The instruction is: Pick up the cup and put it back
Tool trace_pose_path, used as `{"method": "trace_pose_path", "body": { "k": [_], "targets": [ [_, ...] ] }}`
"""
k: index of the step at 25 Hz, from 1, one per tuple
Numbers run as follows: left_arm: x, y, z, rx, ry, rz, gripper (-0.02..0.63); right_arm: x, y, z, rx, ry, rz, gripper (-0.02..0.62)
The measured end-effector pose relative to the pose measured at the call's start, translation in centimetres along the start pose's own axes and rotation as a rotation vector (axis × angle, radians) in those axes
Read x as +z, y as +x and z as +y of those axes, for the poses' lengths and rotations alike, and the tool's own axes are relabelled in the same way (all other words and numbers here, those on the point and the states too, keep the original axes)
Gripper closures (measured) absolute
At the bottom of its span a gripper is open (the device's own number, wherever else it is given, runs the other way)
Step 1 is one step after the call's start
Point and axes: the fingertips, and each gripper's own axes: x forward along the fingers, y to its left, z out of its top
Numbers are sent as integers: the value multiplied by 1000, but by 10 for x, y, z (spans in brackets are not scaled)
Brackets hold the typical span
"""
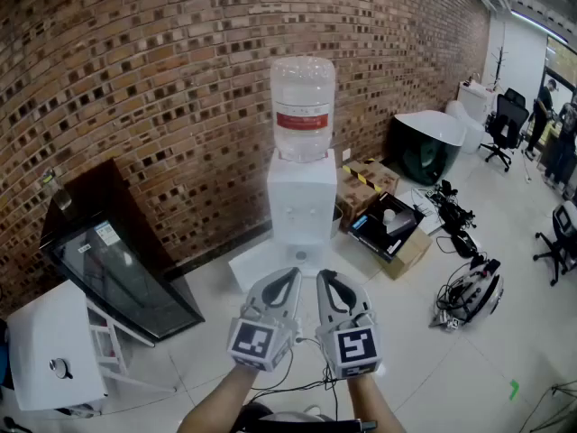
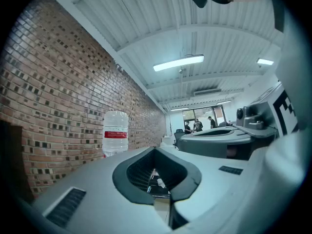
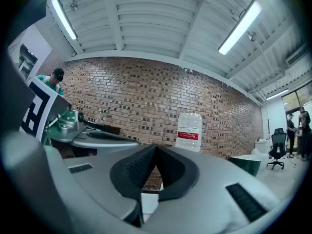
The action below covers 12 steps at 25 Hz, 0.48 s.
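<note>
Nearest, bottom centre of head view: forearms (image 1: 221,402) reaching forward, one set of tongs in each hand. Thin black cable (image 1: 297,388) trailing between the wrists.

Left tongs (image 1: 292,274) and right tongs (image 1: 324,277): side by side, near each other but apart, roughly level, aimed at the dispenser. Marker cube (image 1: 261,342) at the rear of the left set, a second one on the right set.

Left tongs, read in own view: closed, tips together, nothing between.
Right tongs, read in own view: closed likewise, empty.

Underneath and all around: white tiled floor (image 1: 433,368).

Left of the tongs: white cabinet (image 1: 50,354) with a round knob. Behind it, dark glass-front case (image 1: 122,273), tilted back against the brick wall (image 1: 135,70).

Straight ahead: white dispenser (image 1: 302,201) on a white base plate, close to the wall. Clear bottle (image 1: 303,106) with a red label, upturned on top of it.

Cup: cannot place with certainty. Small white item in the open box beside the dispenser, too small to identify.

Right of the dispenser: open box (image 1: 397,237) with a black tray inside. Cartons (image 1: 368,180) with yellow-black tape just behind. Further right on the floor: tangle of gear (image 1: 469,289) and cords.

Far end: dark green tub (image 1: 422,147), office chair (image 1: 505,120), people (image 1: 552,120) standing at the right edge.
</note>
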Motion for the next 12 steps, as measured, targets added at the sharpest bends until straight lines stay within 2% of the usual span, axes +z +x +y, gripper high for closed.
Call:
{"method": "trace_pose_path", "body": {
  "k": [6, 12],
  "targets": [
    [-4, 23, -4, 12, -6, 9, 614, -8, 9, -23, 8, 7, 14, 591],
    [-21, 52, 22, 6, -19, 16, 614, -19, 50, -32, 31, -15, 23, 591]
  ]
}}
